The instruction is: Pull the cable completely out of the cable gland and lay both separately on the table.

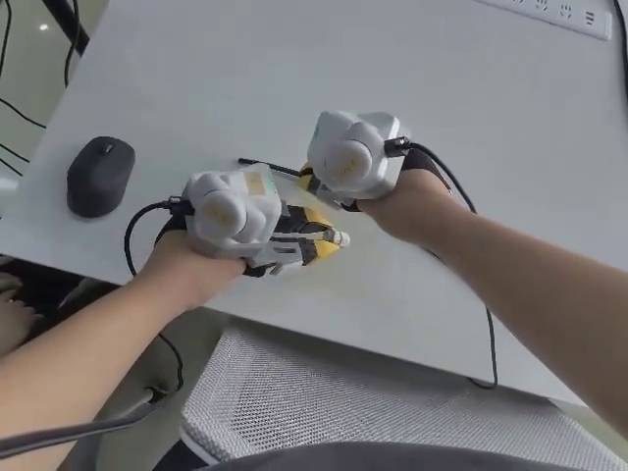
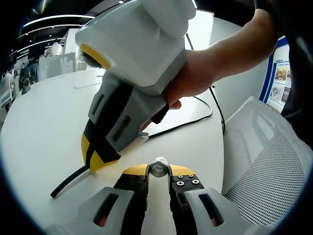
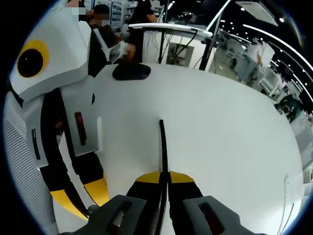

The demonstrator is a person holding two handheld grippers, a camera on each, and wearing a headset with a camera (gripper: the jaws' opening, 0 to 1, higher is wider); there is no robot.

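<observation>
I'm looking at the cable gland (image 2: 158, 167), a small pale round piece, and the left gripper (image 2: 158, 173) is pinching it right at its yellow jaw tips, holding it just above the table (image 1: 442, 88) by the near edge. The black cable (image 3: 163, 147) is sitting clamped between the right gripper (image 3: 165, 177) jaws, running straight out ahead of them with its free end lying on the white surface, pointing toward the left edge. I'm not managing to tell whether its other end is passing through the gland. The two grippers are crowding close together, the right one just beyond the left. A dark mouse (image 1: 98, 175) is resting near the left edge, a power strip (image 1: 549, 10) is lying along the far edge, and a mesh chair (image 1: 324, 392) is showing below the near edge.
</observation>
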